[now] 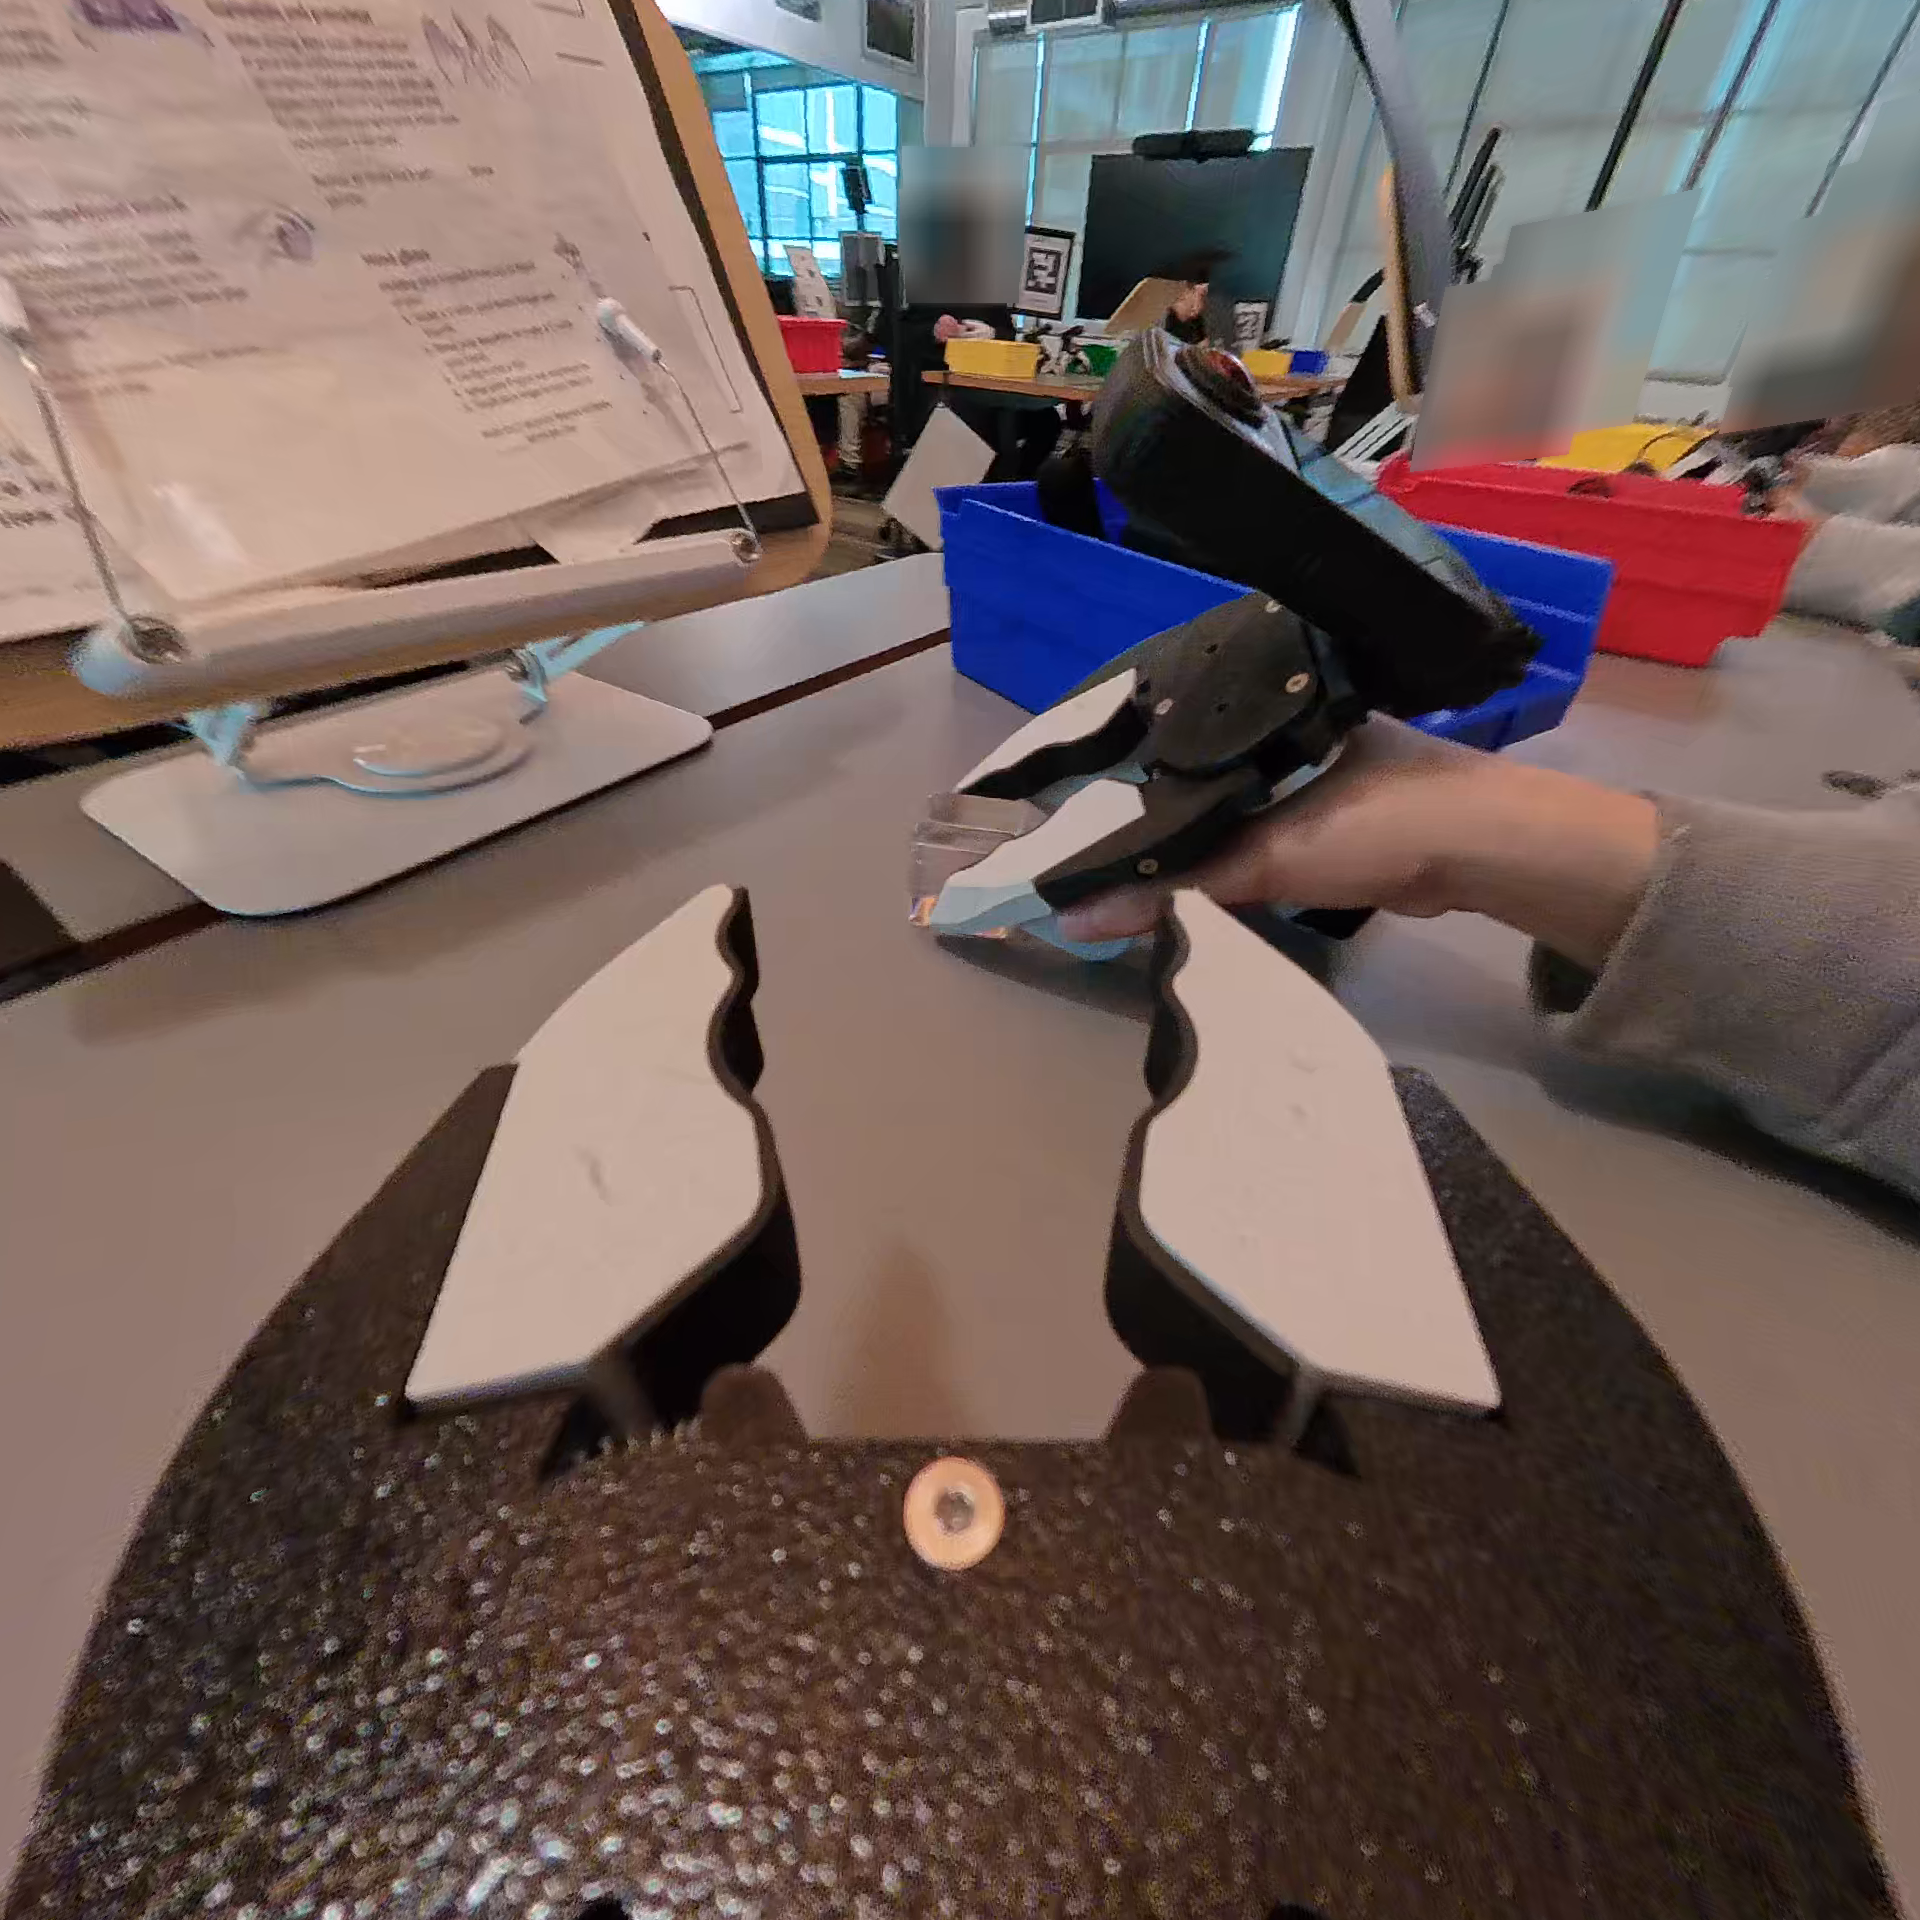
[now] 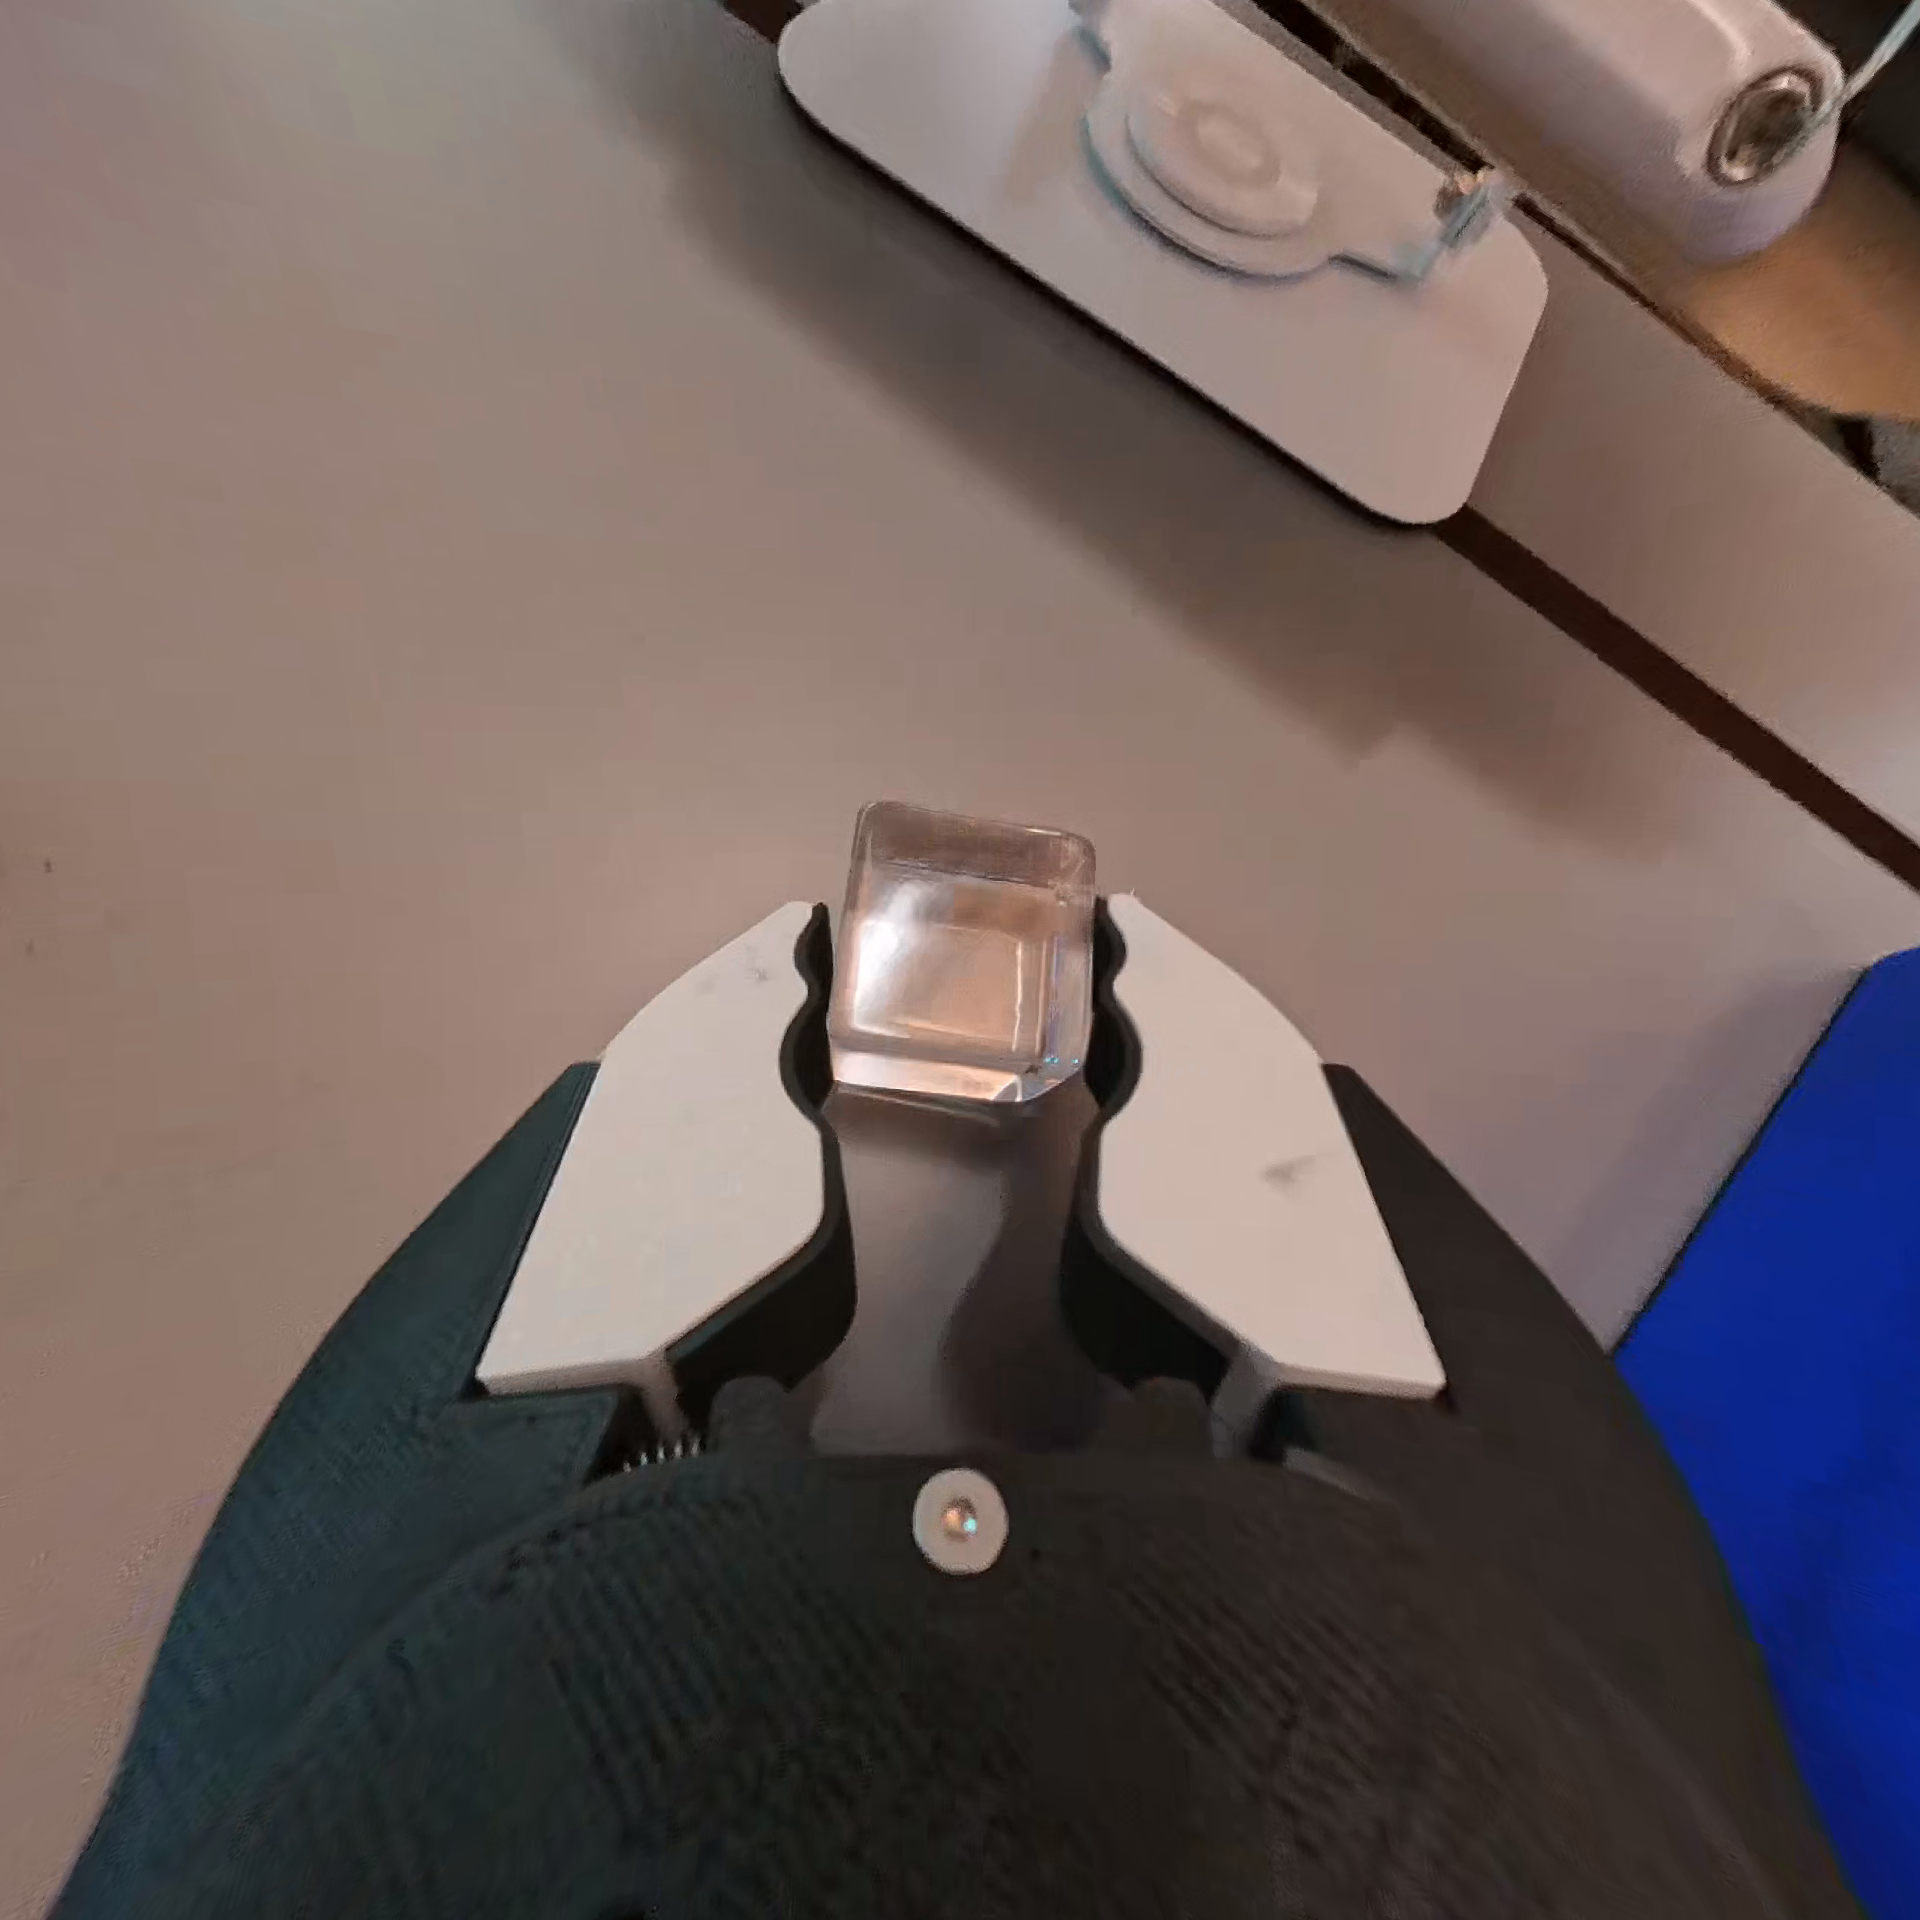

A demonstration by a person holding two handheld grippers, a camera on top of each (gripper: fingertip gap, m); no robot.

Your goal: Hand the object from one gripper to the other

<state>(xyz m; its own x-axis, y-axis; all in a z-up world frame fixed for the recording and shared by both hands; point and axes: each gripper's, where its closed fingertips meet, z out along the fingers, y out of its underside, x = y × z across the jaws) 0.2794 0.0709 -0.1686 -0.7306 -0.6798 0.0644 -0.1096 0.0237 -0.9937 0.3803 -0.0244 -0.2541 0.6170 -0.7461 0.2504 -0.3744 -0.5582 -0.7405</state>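
Left wrist view: your left tool (image 1: 951, 914) is spread wide with nothing between its white fingers, hovering over the grey worktop (image 1: 312, 1091). Ahead and to the right, your right tool (image 1: 971, 852) points in toward it, gripping the small clear acrylic cube (image 1: 961, 836) low over the worktop. The cube sits beyond the left fingertips, not yet between them. A white-based document stand holding printed sheets (image 1: 395, 769) is off to the left; a blue plastic bin (image 1: 1039, 592) and a red plastic bin (image 1: 1662, 561) lie behind.

Right wrist view: the right tool (image 2: 961, 914) is narrowed onto the clear cube (image 2: 961, 966), both fingers touching its side faces near the tips. The front part of the cube sticks out past the tips. The stand's white base (image 2: 1195, 301) is up ahead.

Step in hand, as I read it: pickup done, approach for the handover under way, transfer not yet made. Next you need to bring the cube's free front end between the open left fingers, square to them, close the left tool on it, and only then loosen the right. Clear faces look slippery, so release late.
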